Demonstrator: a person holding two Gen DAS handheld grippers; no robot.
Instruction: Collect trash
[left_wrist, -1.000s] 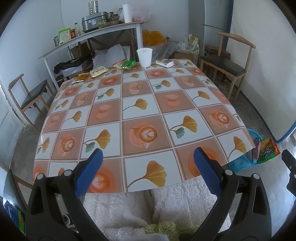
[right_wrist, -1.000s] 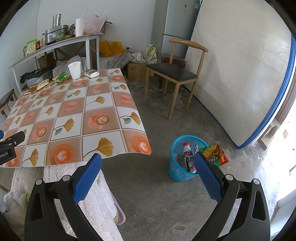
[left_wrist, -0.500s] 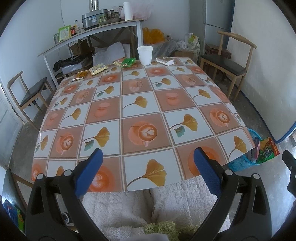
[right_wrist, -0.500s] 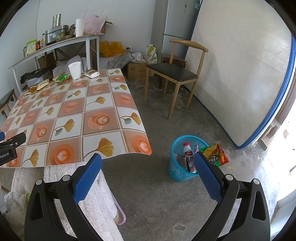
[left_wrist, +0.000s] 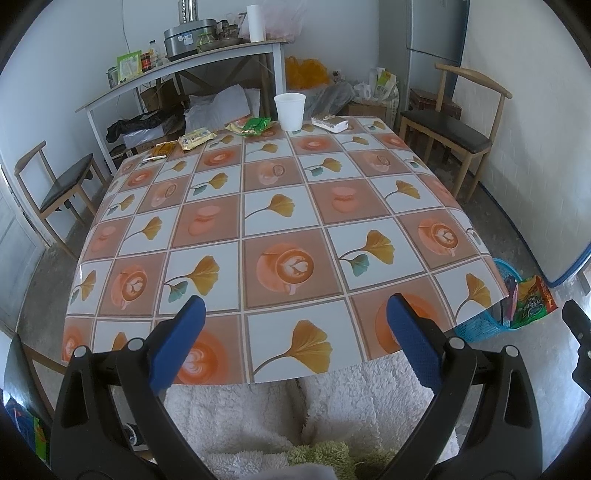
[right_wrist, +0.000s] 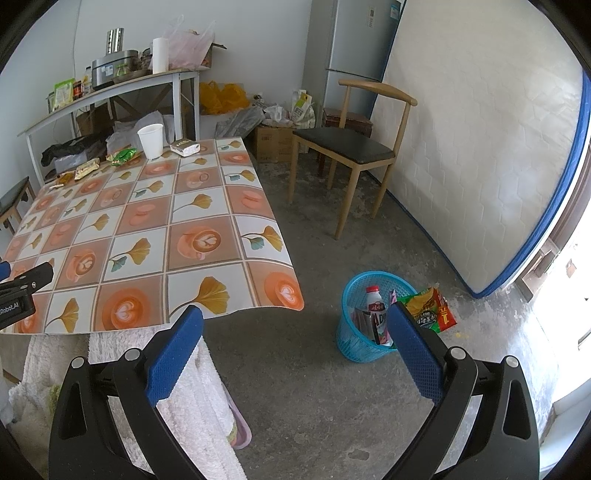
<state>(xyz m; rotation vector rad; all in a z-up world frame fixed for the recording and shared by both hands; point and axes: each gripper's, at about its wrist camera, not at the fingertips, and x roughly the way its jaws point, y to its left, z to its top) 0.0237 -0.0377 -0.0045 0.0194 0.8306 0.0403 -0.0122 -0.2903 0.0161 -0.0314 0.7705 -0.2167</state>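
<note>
patterned tablecloth table (left_wrist: 280, 229) fills mid frame. trash along its far edge, upper centre: white cup (left_wrist: 290, 111), green wrapper (left_wrist: 256, 126), white packet (left_wrist: 330, 123), yellow wrappers (left_wrist: 195, 139). blue basket (right_wrist: 365, 314) on floor, lower right, holds a bottle (right_wrist: 376, 308). left gripper (left_wrist: 295, 336) and right gripper (right_wrist: 295, 343) both spread wide, empty.

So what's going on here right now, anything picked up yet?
Nothing is held yet. The left gripper and right gripper are both open and empty, at the near end of the table. The trash sits along the far edge: a white paper cup, a green wrapper, a white packet and yellow wrappers. On the floor to the right, the blue basket already holds a bottle, with a snack bag at its rim.
</note>
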